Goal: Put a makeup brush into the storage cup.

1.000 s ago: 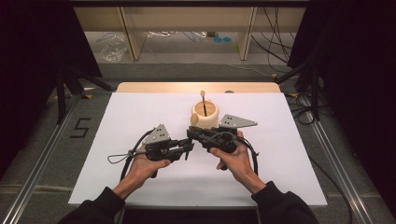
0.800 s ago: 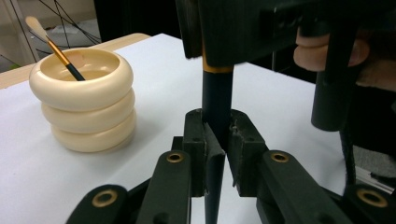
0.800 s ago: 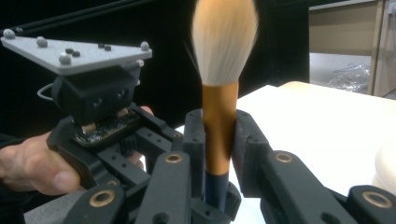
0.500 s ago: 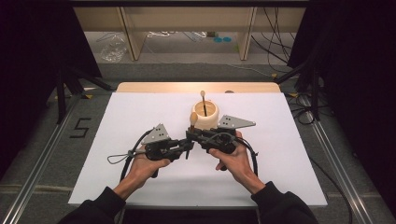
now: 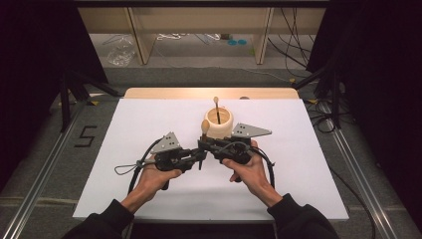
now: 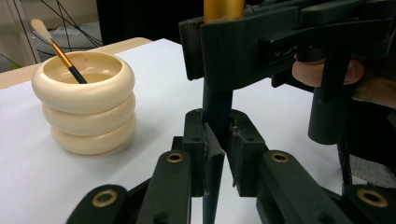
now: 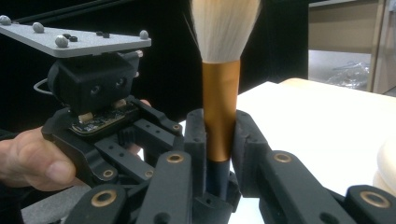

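A large makeup brush stands upright between both grippers, its white bristles point(image 7: 224, 28) above a gold ferrule point(image 7: 220, 112) and a black handle point(image 6: 216, 107). My right gripper point(image 7: 219, 135) is shut on the ferrule. My left gripper point(image 6: 217, 137) is shut on the handle just below it. In the high view the two grippers meet tip to tip at the table's middle, left gripper point(image 5: 198, 158) and right gripper point(image 5: 205, 145), with the brush head point(image 5: 205, 125) sticking up. Just behind stands a cream ringed holder point(image 5: 218, 124) with a thin brush point(image 5: 217, 107) leaning in it.
A white sheet point(image 5: 149, 124) covers the table, with a wooden strip point(image 5: 164, 93) along its far edge. The holder point(image 6: 84, 109) stands close to the left of the jaws in the left gripper view. Cables trail toward the person from both grippers.
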A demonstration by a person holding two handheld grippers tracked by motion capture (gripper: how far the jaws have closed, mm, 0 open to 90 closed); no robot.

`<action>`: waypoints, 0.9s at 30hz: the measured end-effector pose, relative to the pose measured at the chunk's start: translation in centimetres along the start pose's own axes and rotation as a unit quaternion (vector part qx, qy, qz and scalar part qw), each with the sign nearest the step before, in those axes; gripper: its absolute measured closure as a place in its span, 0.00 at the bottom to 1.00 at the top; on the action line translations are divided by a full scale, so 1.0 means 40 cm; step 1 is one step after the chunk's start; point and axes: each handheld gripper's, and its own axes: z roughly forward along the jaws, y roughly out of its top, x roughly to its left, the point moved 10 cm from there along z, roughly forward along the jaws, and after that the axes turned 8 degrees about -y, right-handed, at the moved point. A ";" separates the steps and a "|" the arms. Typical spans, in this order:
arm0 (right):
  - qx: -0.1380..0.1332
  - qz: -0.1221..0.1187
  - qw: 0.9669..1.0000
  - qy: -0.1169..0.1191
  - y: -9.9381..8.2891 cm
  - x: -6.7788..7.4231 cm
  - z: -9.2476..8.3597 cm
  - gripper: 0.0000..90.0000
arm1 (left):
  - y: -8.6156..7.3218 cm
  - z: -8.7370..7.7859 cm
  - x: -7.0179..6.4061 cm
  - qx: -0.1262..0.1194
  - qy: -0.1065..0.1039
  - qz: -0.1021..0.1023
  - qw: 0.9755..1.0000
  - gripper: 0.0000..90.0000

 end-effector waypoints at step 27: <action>-0.003 -0.025 0.998 -0.063 0.022 -0.093 -0.033 0.87 | -0.090 -0.120 0.065 0.044 0.083 -0.001 0.996 0.35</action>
